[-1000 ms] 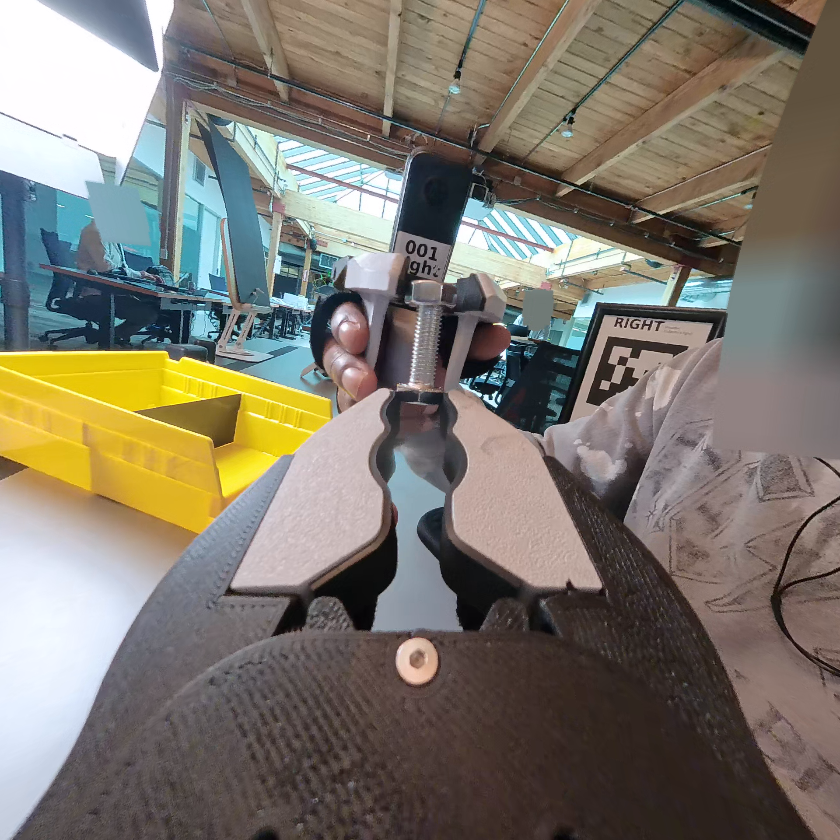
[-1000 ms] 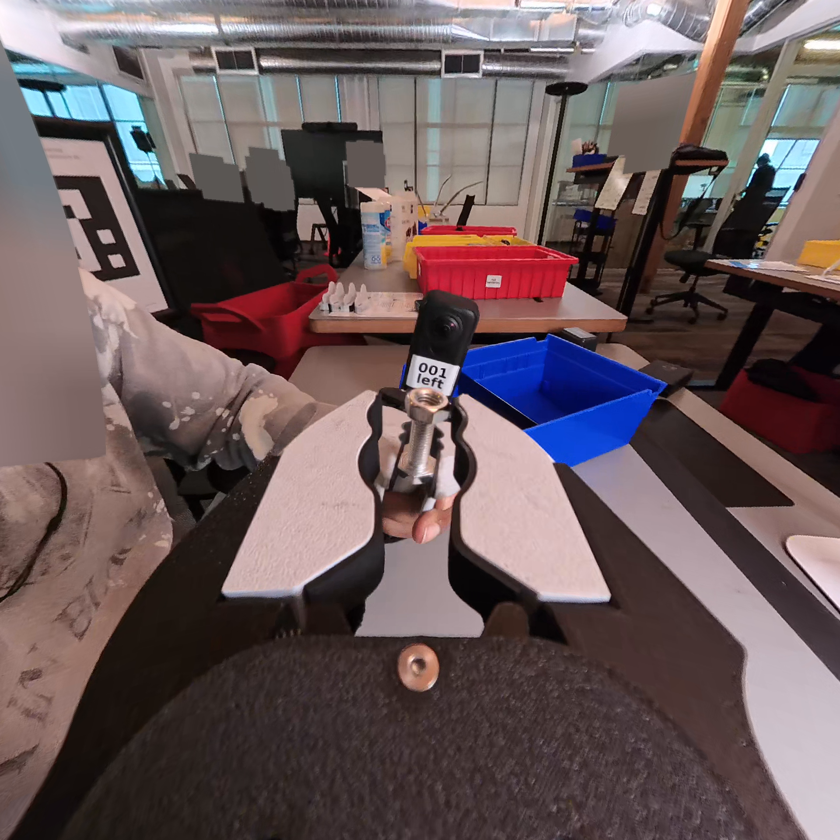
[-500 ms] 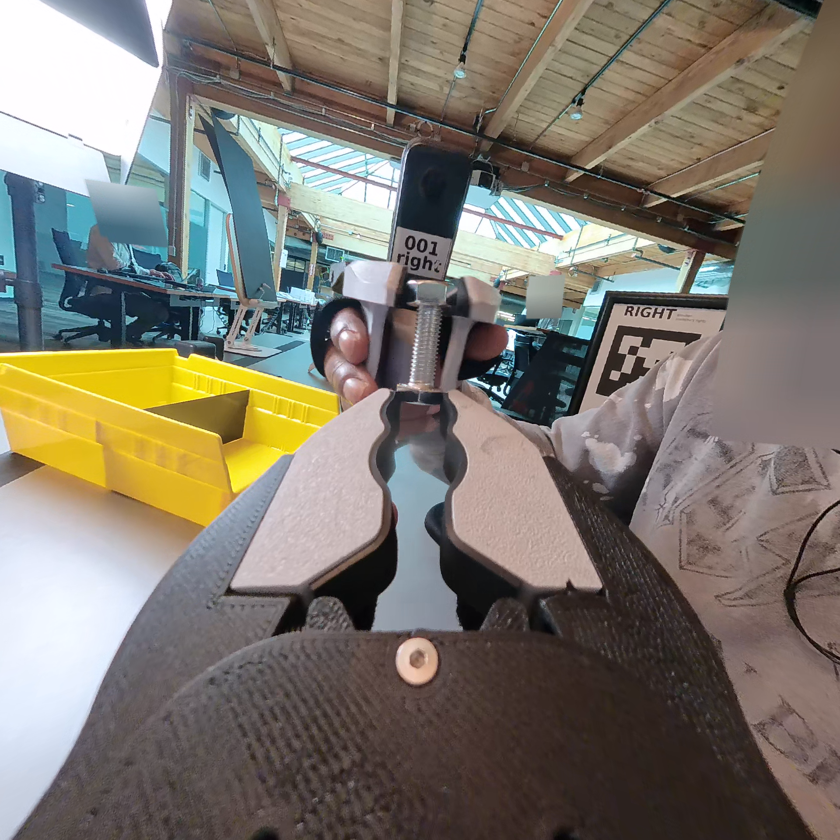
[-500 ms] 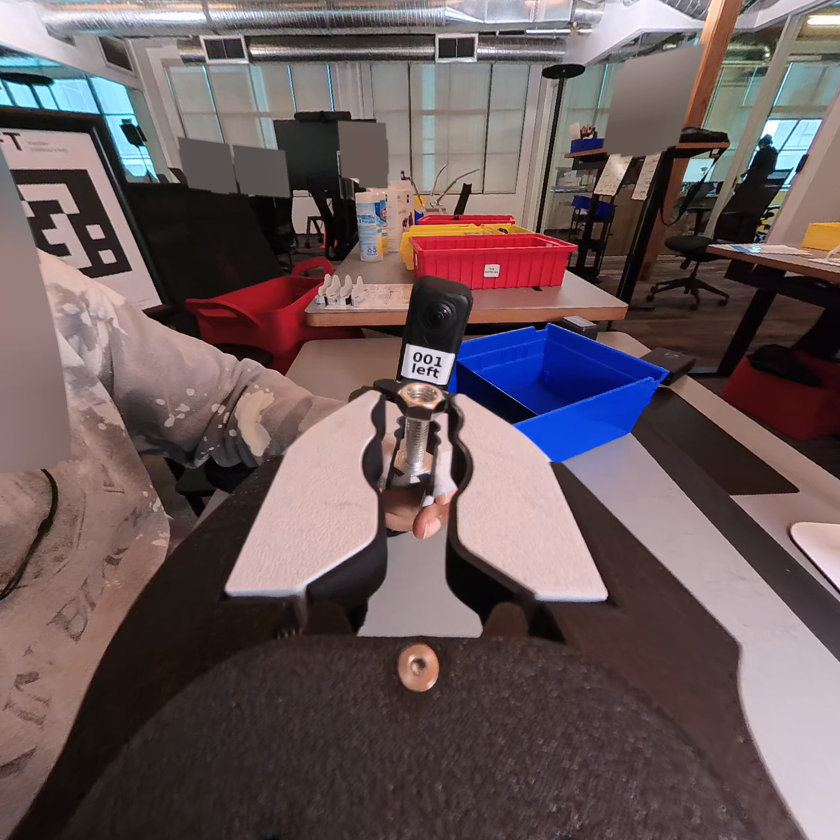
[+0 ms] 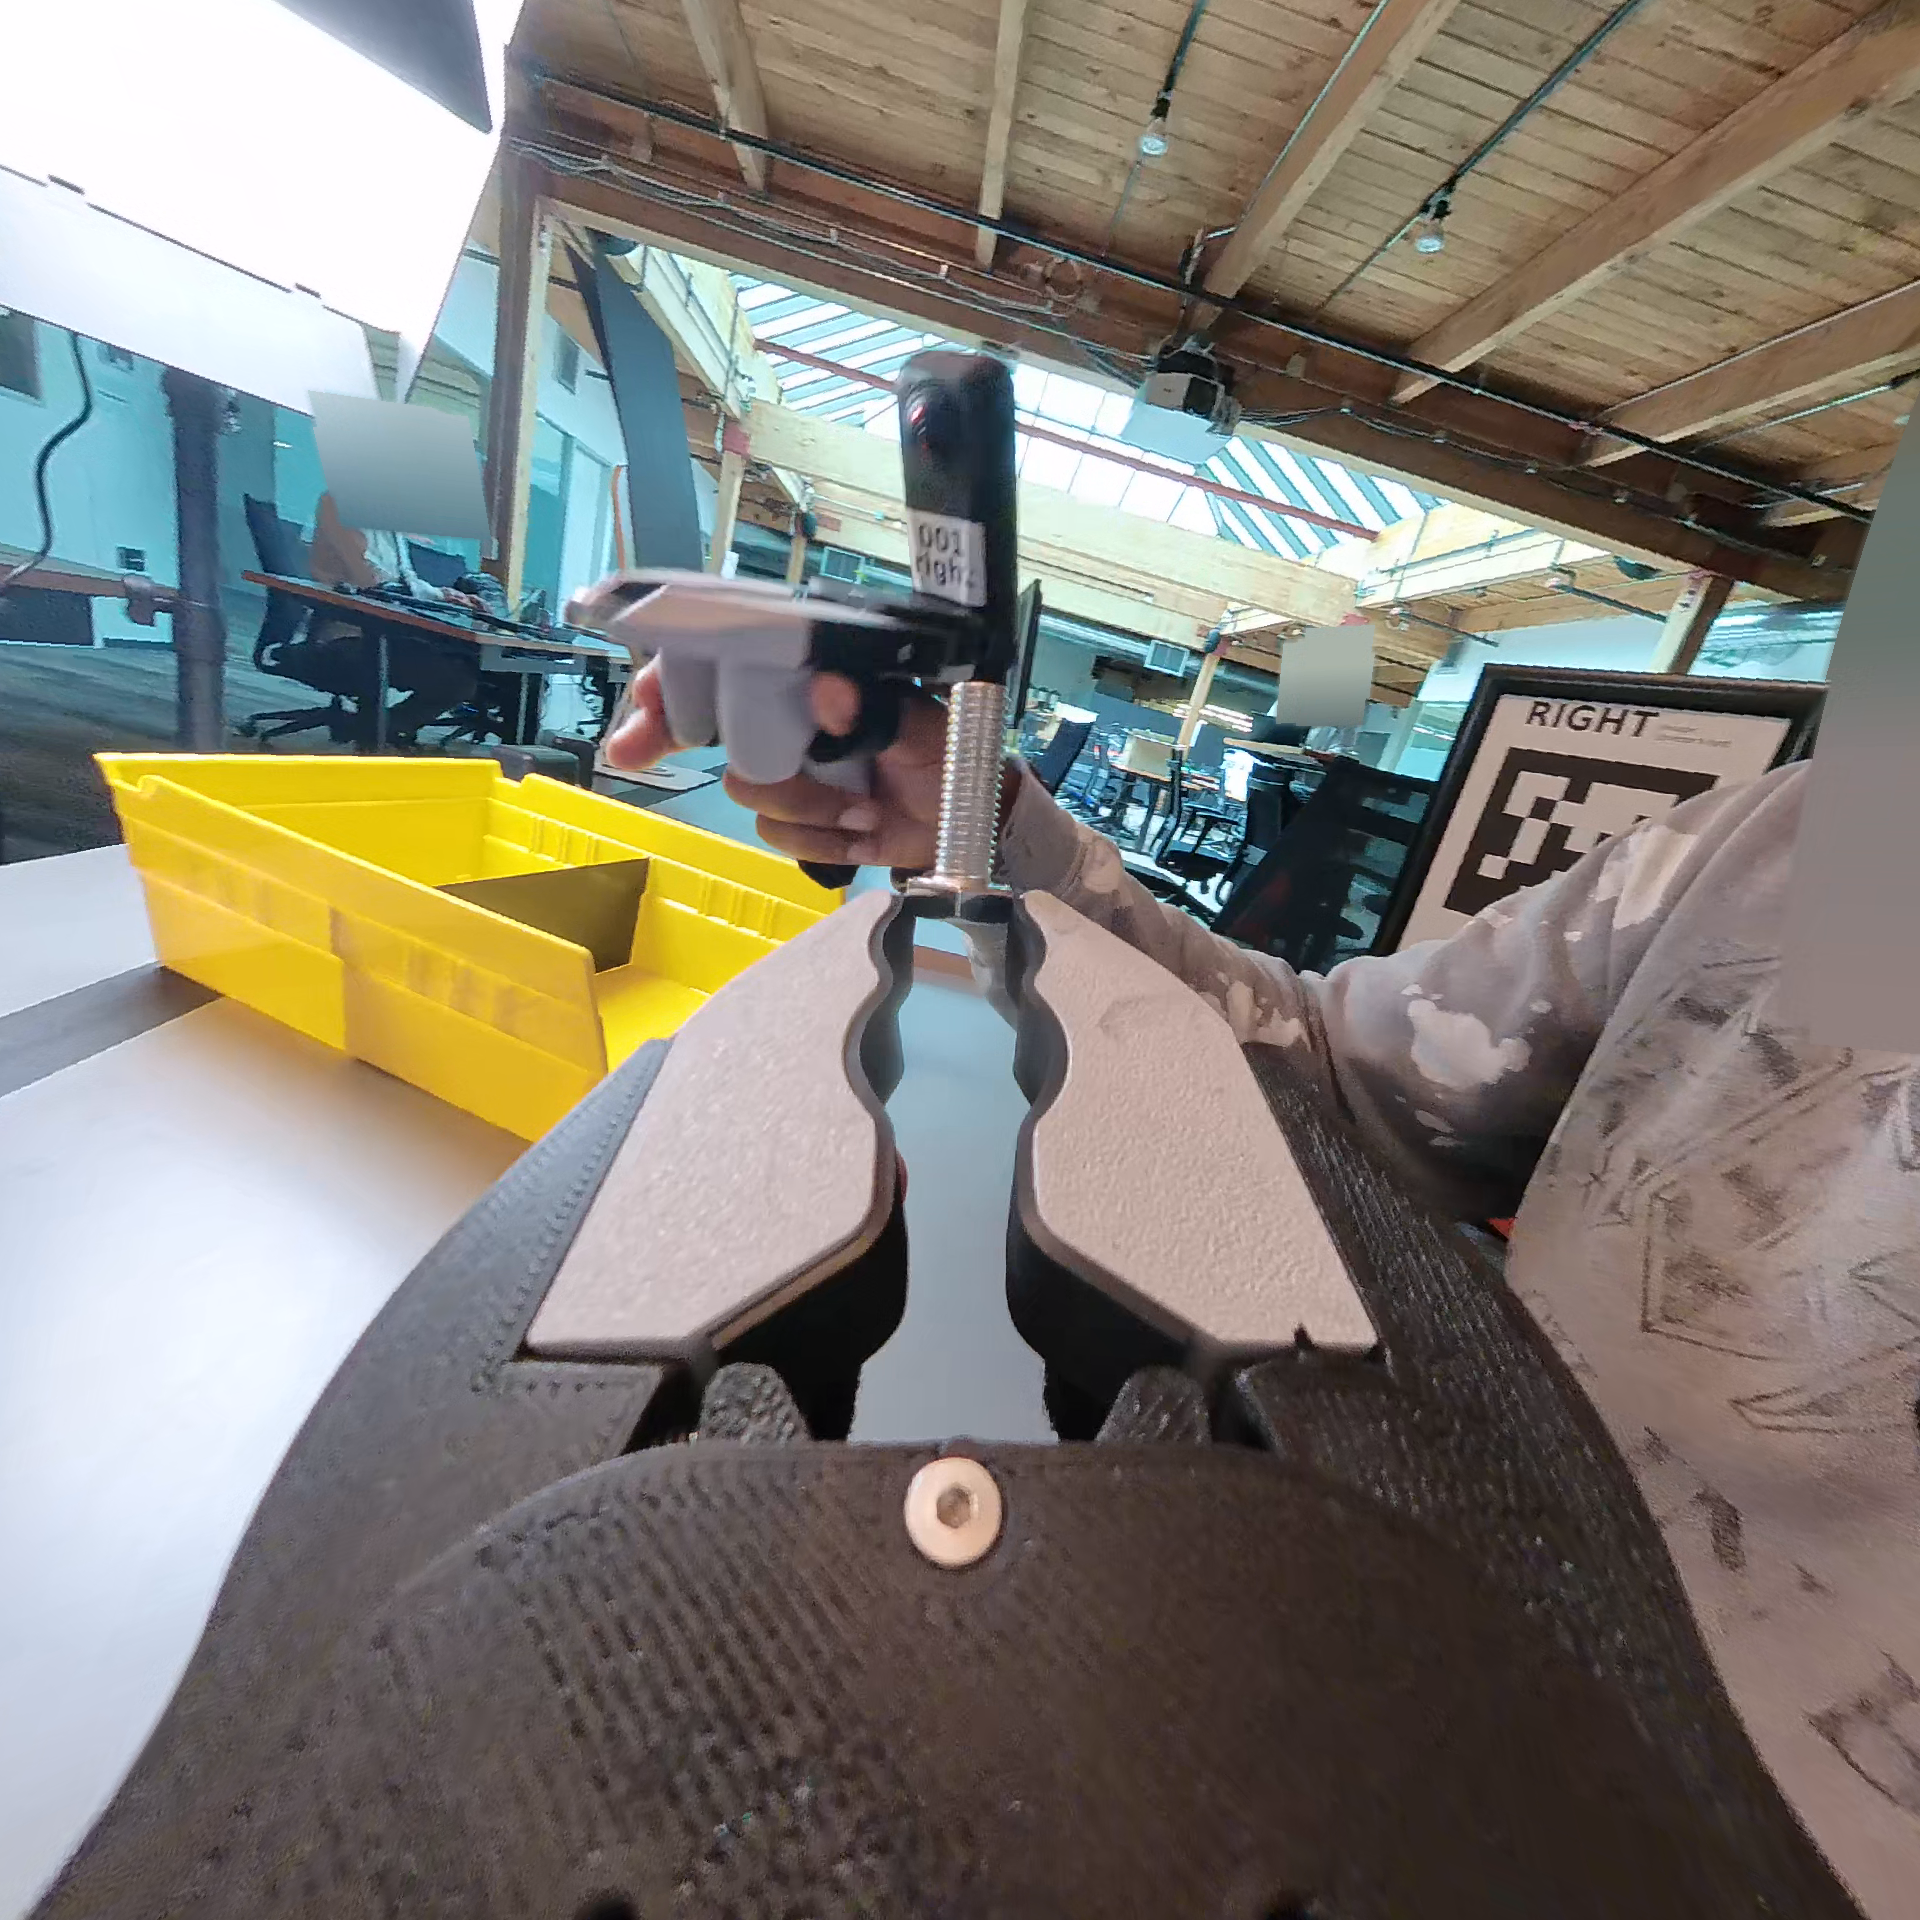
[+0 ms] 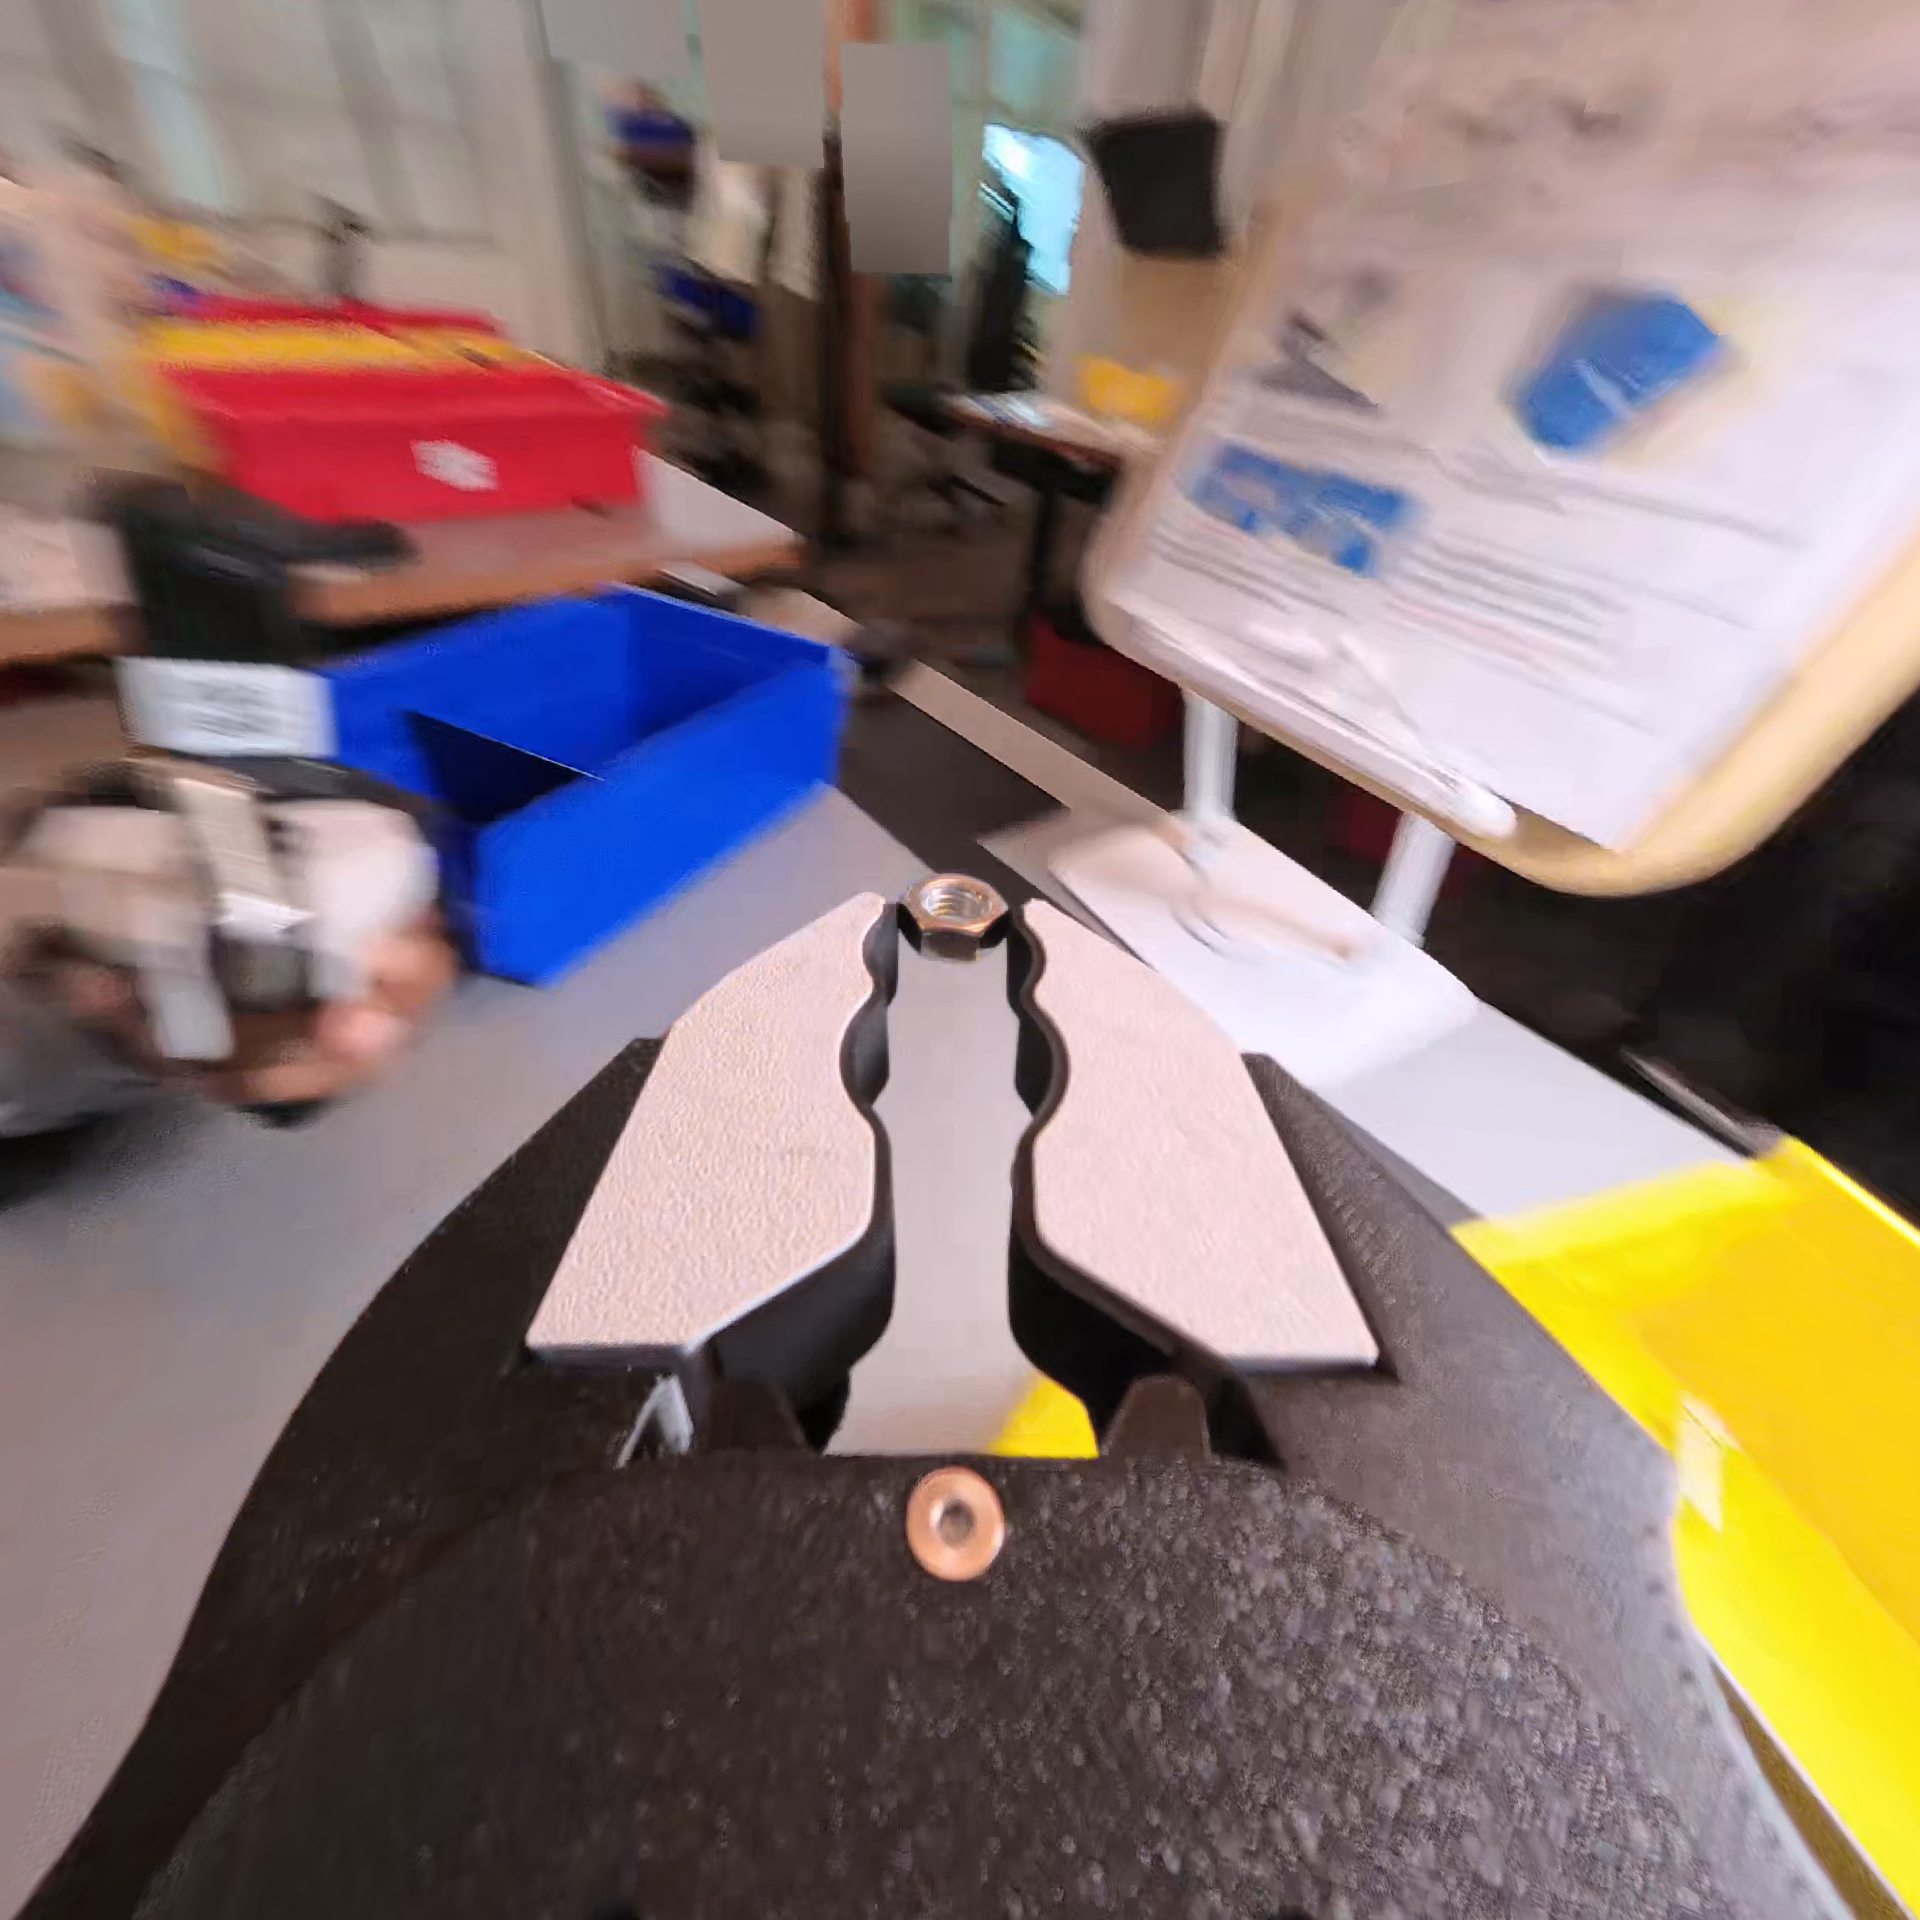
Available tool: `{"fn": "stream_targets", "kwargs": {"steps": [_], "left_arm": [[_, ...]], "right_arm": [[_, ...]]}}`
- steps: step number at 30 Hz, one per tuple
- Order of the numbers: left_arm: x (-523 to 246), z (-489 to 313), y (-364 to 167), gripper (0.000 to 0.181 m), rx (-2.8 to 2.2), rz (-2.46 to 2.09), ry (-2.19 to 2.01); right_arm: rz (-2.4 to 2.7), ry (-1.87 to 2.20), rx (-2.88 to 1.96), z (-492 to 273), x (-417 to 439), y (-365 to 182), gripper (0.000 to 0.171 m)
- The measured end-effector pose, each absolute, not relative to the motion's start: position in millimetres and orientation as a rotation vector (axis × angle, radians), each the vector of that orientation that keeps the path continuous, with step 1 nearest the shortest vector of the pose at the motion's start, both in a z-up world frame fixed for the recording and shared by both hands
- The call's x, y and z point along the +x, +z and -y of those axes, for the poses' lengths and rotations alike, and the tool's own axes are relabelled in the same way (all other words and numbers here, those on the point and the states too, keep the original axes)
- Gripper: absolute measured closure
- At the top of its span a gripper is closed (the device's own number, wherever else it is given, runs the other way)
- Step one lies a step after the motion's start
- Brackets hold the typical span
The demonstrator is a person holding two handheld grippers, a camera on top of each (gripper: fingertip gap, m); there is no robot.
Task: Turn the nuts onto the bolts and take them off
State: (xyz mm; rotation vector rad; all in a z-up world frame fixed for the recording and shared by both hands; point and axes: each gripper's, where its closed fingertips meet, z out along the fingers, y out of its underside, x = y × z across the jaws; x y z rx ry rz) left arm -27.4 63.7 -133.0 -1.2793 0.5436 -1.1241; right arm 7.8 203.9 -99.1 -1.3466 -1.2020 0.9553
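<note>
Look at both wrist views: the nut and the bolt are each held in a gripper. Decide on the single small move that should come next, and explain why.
Probably the right gripper should carry its nut to the yellow bin and let go. The nut is clamped in its tips, clear of the bolt, whose thread stands bare in the left gripper, so it looks already unscrewed. The right view is blurred.

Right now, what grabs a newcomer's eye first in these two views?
The bolt, standing upright with its head pinched in the left gripper at the centre of the left wrist view. Next, the bare nut clamped in the right gripper, off the bolt. Then the bright bins: the yellow bin left of the bolt, the blue bin behind the nut.
</note>
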Motion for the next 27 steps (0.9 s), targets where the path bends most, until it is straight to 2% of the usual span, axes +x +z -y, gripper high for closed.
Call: {"fn": "stream_targets", "kwargs": {"steps": [4,7,13,18,21,24,27], "left_arm": [[-32.4,-69.1,-135.7,0.163,-1.291,-0.508,-1.116],[-30.1,-69.9,-139.0,0.163,-1.303,-0.521,-1.103],[-23.9,-70.1,-145.3,0.163,-1.324,-0.545,-1.095],[-22.5,-70.3,-147.2,0.163,-1.331,-0.553,-1.089],[-21.7,-71.1,-148.8,0.163,-1.343,-0.557,-1.079],[-23.6,-77.2,-154.8,0.163,-1.394,-0.540,-1.039],[-26.2,-85.1,-164.8,0.163,-1.469,-0.513,-1.009]], "right_arm": [[1.107,0.583,-1.686,-298.7,56.3,-179.7,0.152],[1.106,0.394,-1.907,-334.1,83.0,-243.8,0.151],[1.159,0.160,-2.119,-357.2,111.6,-300.4,0.151],[1.204,0.110,-2.175,-358.0,118.3,-313.3,0.150],[1.222,0.106,-2.190,-353.4,119.9,-310.9,0.136],[1.182,0.143,-2.116,-352.1,116.5,-283.8,0.136],[1.132,0.279,-1.925,-341.6,98.0,-227.9,0.137]]}}
